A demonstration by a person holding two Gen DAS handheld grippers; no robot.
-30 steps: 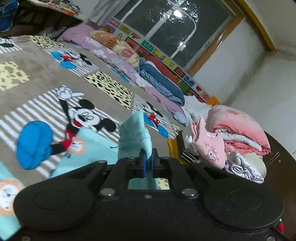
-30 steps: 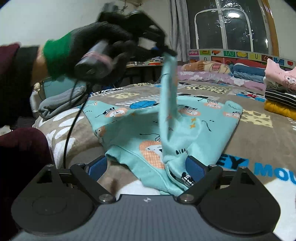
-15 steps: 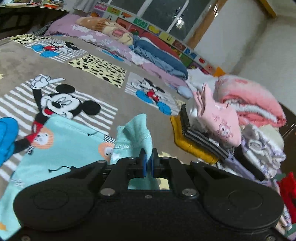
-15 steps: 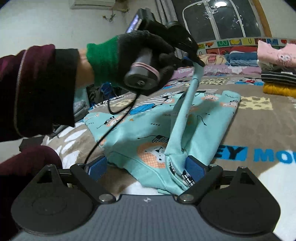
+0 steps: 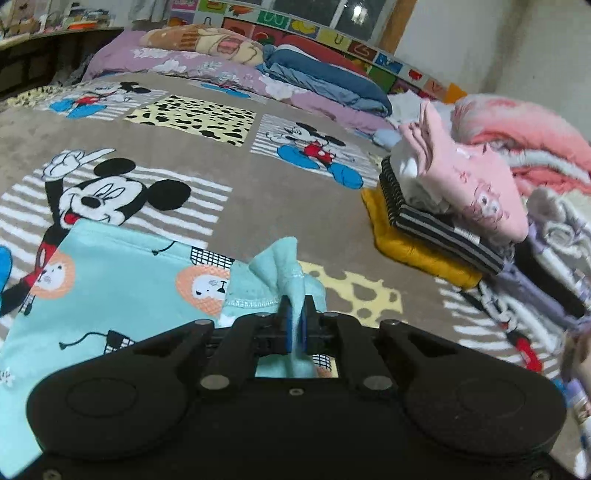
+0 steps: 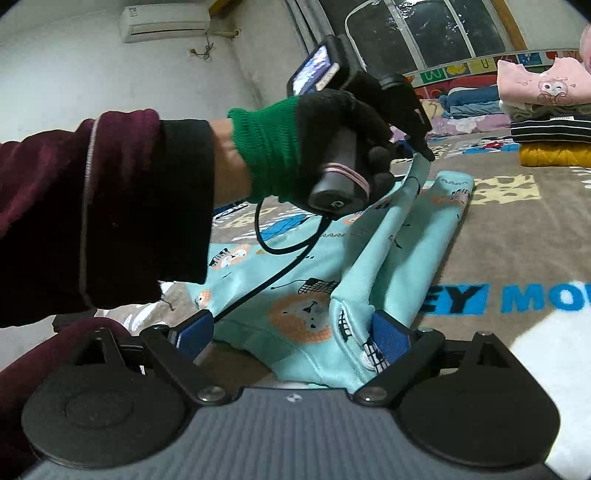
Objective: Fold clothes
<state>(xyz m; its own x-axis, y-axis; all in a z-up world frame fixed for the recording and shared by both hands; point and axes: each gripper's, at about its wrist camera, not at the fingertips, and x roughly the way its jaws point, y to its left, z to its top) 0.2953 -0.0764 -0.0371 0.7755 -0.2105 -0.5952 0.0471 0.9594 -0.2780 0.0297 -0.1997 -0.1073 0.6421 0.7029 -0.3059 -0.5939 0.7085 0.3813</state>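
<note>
Your left gripper (image 5: 294, 325): jaws clamp the teal garment's (image 5: 122, 280) sleeve. Right gripper (image 6: 293, 334): jaws wide, holding nothing. Folded stack (image 5: 443, 206) at two o'clock on the bed (image 5: 288, 206).

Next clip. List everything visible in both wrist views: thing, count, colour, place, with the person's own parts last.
Printed cotton garment: one, mint with orange lions, spread on the blanket, one strip lifted.
Plush cartoon-mouse blanket: one, taupe, covering the bed.
Stack of folded clothes: one stack, pink over white, striped black and mustard, on the blanket's far right.
Heap of rolled bedding: one, pink and white, behind the stack.
Pillows and quilts: several, lilac, peach, blue, under the window.
Air conditioner: one, white, high on the wall.
Gloved hand: one, black with green cuff, maroon sleeve, gripping the left handle.
Left claw: shut on the garment's strip.
Right claw: open, astride the garment's near edge.
</note>
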